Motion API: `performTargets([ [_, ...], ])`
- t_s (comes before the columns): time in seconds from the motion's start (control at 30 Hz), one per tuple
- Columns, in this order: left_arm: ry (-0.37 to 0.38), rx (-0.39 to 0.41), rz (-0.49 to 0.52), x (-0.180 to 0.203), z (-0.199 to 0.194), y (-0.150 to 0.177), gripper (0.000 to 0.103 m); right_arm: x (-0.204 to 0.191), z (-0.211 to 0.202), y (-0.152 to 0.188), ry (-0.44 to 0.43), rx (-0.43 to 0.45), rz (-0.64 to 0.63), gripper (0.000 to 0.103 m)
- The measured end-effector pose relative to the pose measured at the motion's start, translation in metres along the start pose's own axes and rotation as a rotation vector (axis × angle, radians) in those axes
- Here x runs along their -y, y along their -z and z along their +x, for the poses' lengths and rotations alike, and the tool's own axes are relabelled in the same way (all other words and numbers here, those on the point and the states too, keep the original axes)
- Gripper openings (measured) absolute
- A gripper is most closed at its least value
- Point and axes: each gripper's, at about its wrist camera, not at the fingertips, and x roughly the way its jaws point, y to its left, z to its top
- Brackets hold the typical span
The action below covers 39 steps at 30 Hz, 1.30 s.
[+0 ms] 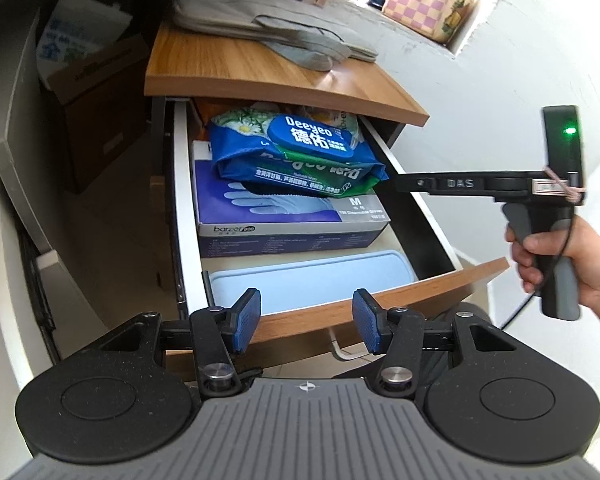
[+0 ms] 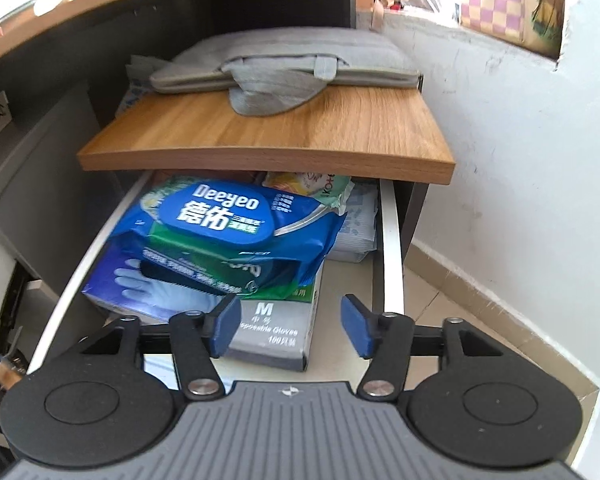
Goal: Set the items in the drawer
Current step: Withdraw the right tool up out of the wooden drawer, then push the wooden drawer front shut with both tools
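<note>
Drawer stands pulled out under the wooden cabinet top. Risk, judged: stack is tall; on closing, its top could catch the cabinet edge. Glove box, blue-grey, lies along the drawer's left wall. Wipes pack, blue-green, soft, rests on the box toward the back. Pale blue lid lies flat at the front edge. Left gripper and right gripper: fingers spread, holding nothing.
</note>
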Motion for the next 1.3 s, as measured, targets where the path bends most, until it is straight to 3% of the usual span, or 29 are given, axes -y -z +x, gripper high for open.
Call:
performTargets([
  [0.3,0.008,-0.021,0.018,0.007,-0.008,0.015,0.055,-0.009,-0.05,0.032,0.008,0.068,0.034,0.075],
  [0.53,0.009,-0.051,0.026,0.008,-0.002,0.021,0.055,-0.012,-0.072,0.059,0.02,0.062,0.04,0.077],
  [0.97,-0.003,-0.083,0.049,0.013,0.017,0.02,0.052,-0.017,-0.087,0.083,0.027,0.057,0.034,0.078],
  [1.3,0.04,-0.102,0.018,0.016,0.029,0.013,0.052,-0.026,-0.084,0.104,0.045,0.037,0.048,0.081],
])
